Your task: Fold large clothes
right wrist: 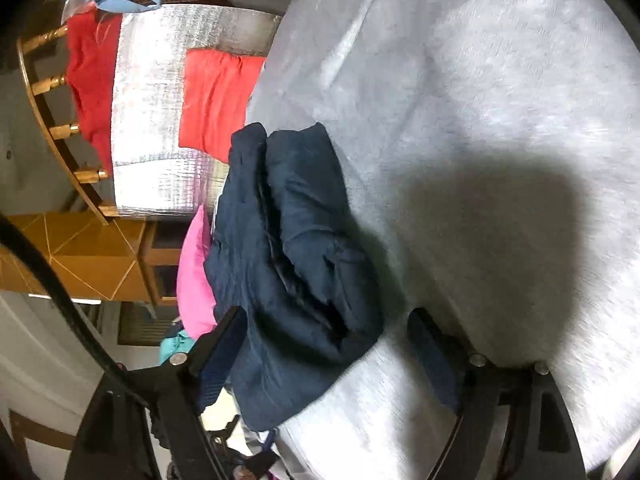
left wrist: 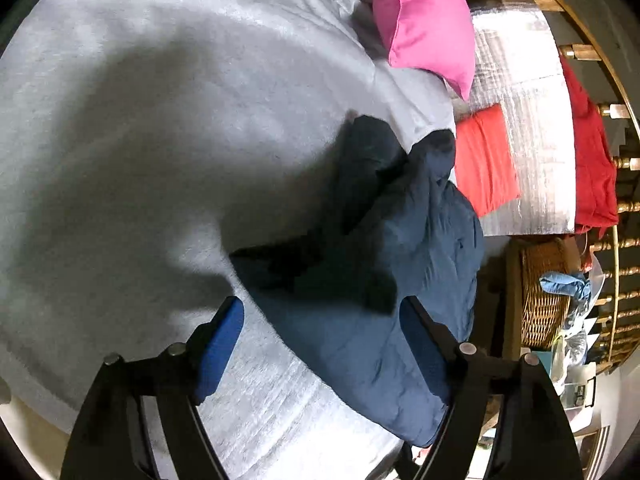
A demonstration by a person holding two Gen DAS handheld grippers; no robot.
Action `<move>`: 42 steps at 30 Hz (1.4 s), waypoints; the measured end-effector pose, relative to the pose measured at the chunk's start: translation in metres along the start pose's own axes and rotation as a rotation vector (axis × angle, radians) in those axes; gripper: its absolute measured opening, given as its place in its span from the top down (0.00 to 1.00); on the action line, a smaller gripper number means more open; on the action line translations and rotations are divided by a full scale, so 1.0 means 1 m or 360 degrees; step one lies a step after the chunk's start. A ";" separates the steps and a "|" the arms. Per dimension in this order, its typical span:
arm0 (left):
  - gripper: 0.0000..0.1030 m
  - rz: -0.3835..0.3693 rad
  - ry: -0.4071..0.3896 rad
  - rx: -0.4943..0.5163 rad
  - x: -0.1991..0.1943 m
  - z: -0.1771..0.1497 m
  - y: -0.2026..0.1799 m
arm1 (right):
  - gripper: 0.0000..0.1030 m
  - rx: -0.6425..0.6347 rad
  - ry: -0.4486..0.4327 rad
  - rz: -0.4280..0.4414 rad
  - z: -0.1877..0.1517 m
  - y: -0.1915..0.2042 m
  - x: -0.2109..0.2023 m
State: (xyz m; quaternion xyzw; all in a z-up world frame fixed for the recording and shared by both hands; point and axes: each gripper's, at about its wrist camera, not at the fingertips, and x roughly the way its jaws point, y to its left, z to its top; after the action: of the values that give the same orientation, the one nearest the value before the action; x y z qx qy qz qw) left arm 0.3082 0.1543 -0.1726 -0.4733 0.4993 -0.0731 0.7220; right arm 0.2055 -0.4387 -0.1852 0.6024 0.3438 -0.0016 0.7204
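A navy blue garment lies bunched and partly folded on a large light grey garment spread flat over the surface. My left gripper is open just above the navy garment's near end, one blue pad over the grey cloth, the other at the navy cloth's edge. In the right wrist view the navy garment lies on the grey garment, and my right gripper is open over its near end, holding nothing.
A pink pillow, a folded red cloth and a silver quilted mat lie beyond the garments. A red garment hangs on a wooden railing. A wicker basket stands beside the surface's edge. A wooden cabinet stands nearby.
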 end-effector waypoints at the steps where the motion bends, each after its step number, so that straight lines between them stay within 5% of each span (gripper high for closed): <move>1: 0.23 -0.0011 0.0012 0.0017 0.004 0.000 -0.002 | 0.18 -0.0030 0.0019 0.0020 0.001 0.002 0.005; 4: 0.27 -0.0015 0.0060 0.0068 0.013 -0.003 -0.011 | 0.45 -0.0083 0.0078 0.0002 -0.002 0.010 0.021; 8: 0.35 0.0007 0.0027 0.0166 0.010 0.001 -0.026 | 0.56 -0.0309 -0.0064 -0.0073 -0.012 0.042 0.015; 14: 0.35 0.0039 0.0005 0.0245 0.008 0.004 -0.031 | 0.57 -0.0555 -0.0146 -0.0195 -0.022 0.066 0.015; 18: 0.33 0.0096 0.0056 0.0210 0.011 -0.004 -0.005 | 0.54 -0.0397 -0.0084 -0.0259 -0.016 0.030 0.027; 22: 0.33 0.0157 0.0027 0.0280 -0.003 -0.010 -0.009 | 0.41 -0.0349 -0.0077 -0.0271 -0.018 0.028 0.016; 25: 0.32 0.0276 -0.0063 0.0453 -0.027 -0.022 -0.024 | 0.31 -0.0438 -0.0117 -0.0335 -0.025 0.044 0.009; 30: 0.23 0.0547 -0.0401 0.0851 -0.074 -0.059 -0.064 | 0.27 -0.0743 -0.0246 -0.0506 -0.046 0.072 -0.022; 36: 0.22 0.0664 -0.0596 0.1144 -0.105 -0.096 -0.102 | 0.25 -0.1083 -0.0353 -0.0569 -0.079 0.099 -0.052; 42: 0.21 0.0736 -0.0711 0.1329 -0.108 -0.122 -0.137 | 0.25 -0.1294 -0.0427 -0.0481 -0.114 0.130 -0.067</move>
State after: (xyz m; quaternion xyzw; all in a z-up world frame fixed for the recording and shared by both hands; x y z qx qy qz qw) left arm 0.2086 0.0680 -0.0052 -0.0269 0.3530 -0.0021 0.9352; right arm 0.1521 -0.3314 -0.0431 0.2082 0.3043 -0.0496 0.9282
